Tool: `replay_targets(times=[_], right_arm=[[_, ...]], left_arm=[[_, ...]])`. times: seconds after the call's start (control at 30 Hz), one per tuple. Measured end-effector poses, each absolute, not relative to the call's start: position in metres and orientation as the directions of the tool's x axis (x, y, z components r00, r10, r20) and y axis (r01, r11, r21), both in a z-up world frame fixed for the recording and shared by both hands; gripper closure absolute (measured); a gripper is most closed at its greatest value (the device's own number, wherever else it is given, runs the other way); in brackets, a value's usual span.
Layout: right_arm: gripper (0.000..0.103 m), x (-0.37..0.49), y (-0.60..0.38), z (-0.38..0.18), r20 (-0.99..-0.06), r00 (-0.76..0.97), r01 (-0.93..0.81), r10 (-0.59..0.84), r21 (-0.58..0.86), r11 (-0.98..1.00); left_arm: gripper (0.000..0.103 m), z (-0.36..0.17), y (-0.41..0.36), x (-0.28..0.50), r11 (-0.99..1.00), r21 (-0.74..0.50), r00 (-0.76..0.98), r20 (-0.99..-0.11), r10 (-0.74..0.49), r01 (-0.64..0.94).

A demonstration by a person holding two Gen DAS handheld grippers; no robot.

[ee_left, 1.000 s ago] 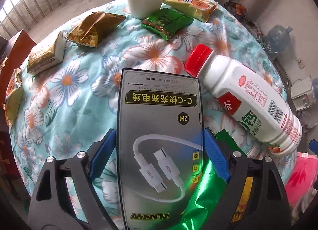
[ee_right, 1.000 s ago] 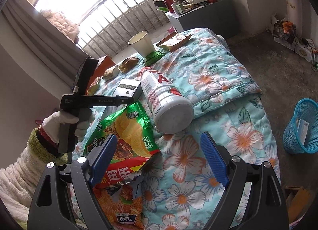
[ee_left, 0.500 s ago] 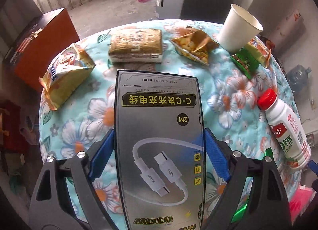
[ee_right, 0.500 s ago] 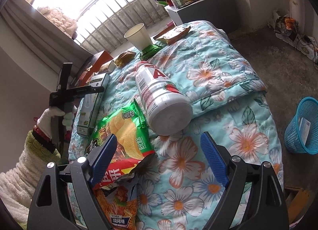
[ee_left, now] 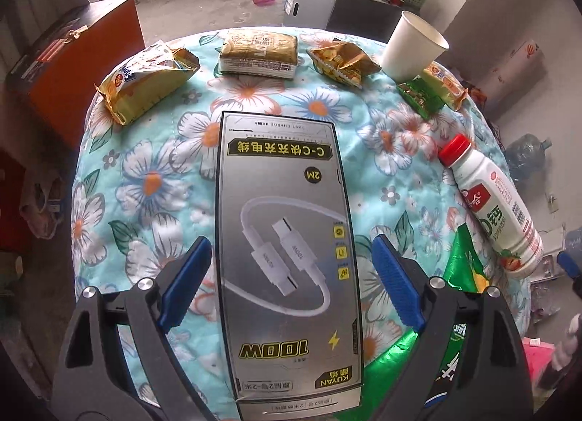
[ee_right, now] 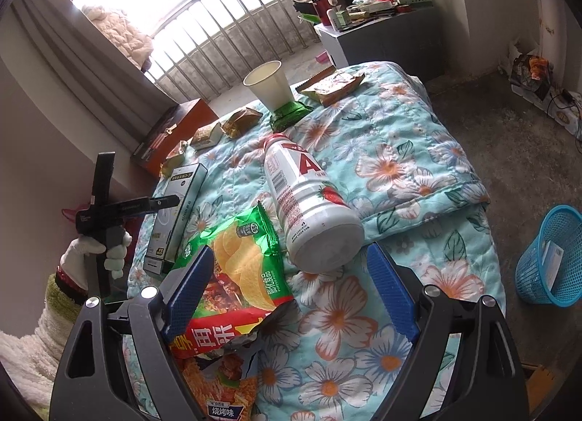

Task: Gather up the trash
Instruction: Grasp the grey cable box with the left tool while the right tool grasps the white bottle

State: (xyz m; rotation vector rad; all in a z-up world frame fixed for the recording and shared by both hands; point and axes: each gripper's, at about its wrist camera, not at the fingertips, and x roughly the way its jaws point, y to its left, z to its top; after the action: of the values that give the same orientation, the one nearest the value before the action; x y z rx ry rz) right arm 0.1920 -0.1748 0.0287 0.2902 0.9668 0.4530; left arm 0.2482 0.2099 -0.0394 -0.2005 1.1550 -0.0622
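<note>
Far left, a gloved hand (ee_right: 98,246) carries the left tool (ee_left: 291,242). Its jaws stand wide. The cable box (ee_left: 287,202) lies lengthwise between them, with a sliver of quilt (ee_left: 152,151) showing past each pad, so no squeeze.

Centre: the right tool (ee_right: 289,249) is spread wide and grips nothing. It hovers over a torn chip bag (ee_right: 243,261) by its left finger. A white bottle (ee_right: 309,210) lies on its side, base toward the tool.

Far right: a blue basket (ee_right: 549,257) on the floor, well apart from the quilt.
</note>
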Motion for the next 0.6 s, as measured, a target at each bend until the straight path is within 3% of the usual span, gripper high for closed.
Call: replay_targets(times=[0.13,0.27,0.6], right_arm=[[0.019,0.218,-0.159,0.047,-0.724,0.472,-0.313,0.504,0.397,0.863],[0.019,0.256,-0.131,0.046,-0.783,0.398,-0.377,0.477,0.335,0.864],[0.019,0.334,-0.077,-0.020,-0.936,0.123,-0.425,0.331,0.252,0.870]], left_arm=[[0.018,-0.044,0.203,0.241,0.990,-0.128,0.404,-0.910,-0.096,-0.053],[0.018,-0.047,0.200,0.239,0.993,-0.101,0.408,-0.910,-0.069,-0.057],[0.018,-0.054,0.191,0.249,0.997,-0.029,0.402,-0.916,0.001,-0.067]])
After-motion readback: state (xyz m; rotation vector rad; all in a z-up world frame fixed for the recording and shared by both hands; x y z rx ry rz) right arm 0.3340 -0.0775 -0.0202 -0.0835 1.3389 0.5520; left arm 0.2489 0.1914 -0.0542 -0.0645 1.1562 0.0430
